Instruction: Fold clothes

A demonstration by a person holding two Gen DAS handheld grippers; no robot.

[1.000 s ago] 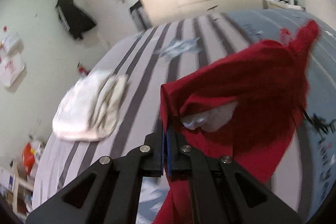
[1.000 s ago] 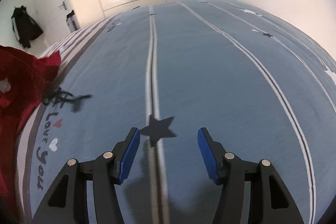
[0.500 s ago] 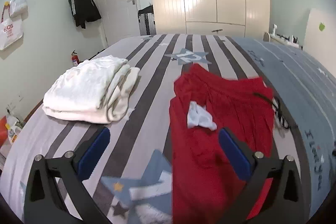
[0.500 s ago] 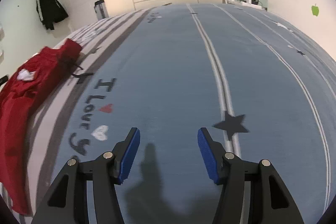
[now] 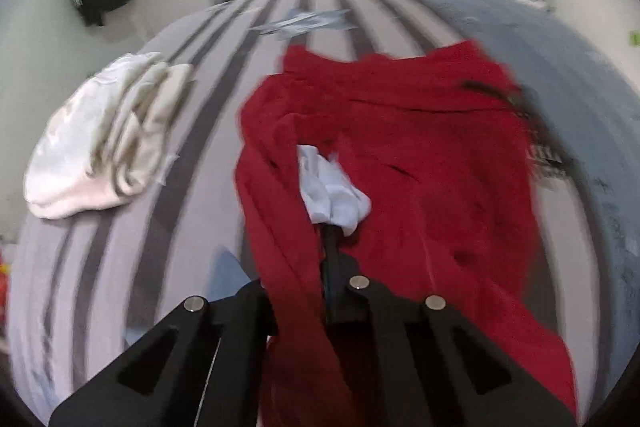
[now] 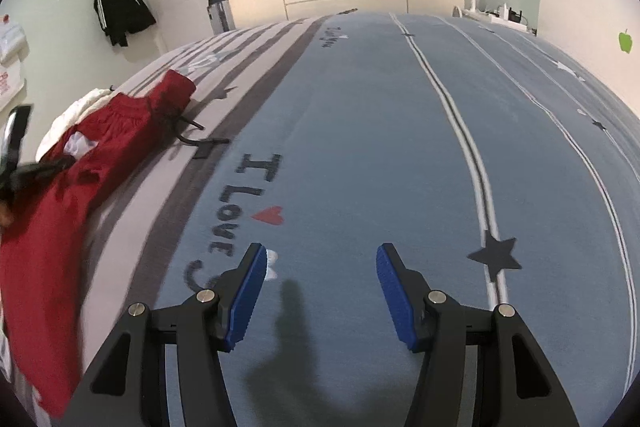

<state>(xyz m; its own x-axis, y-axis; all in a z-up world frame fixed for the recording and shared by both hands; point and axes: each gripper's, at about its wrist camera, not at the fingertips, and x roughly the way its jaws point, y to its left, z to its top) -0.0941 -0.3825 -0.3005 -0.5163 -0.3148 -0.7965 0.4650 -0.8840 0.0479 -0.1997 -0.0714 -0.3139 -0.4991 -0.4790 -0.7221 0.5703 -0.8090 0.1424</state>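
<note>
Bed is filling both views, half striped grey, half blue. Red shorts are lying spread on the striped half, black drawstring trailing toward the blue side, white lining showing at the waist. Folded white pile is sitting just beside the shorts, apart from them. Left gripper is tilting steeply down over the shorts, jaws pinched together on a fold of red cloth near the lining. Right gripper is angling down over the blue half, well apart from the shorts, jaws standing about half open with nothing between them, touching no cloth.
</note>
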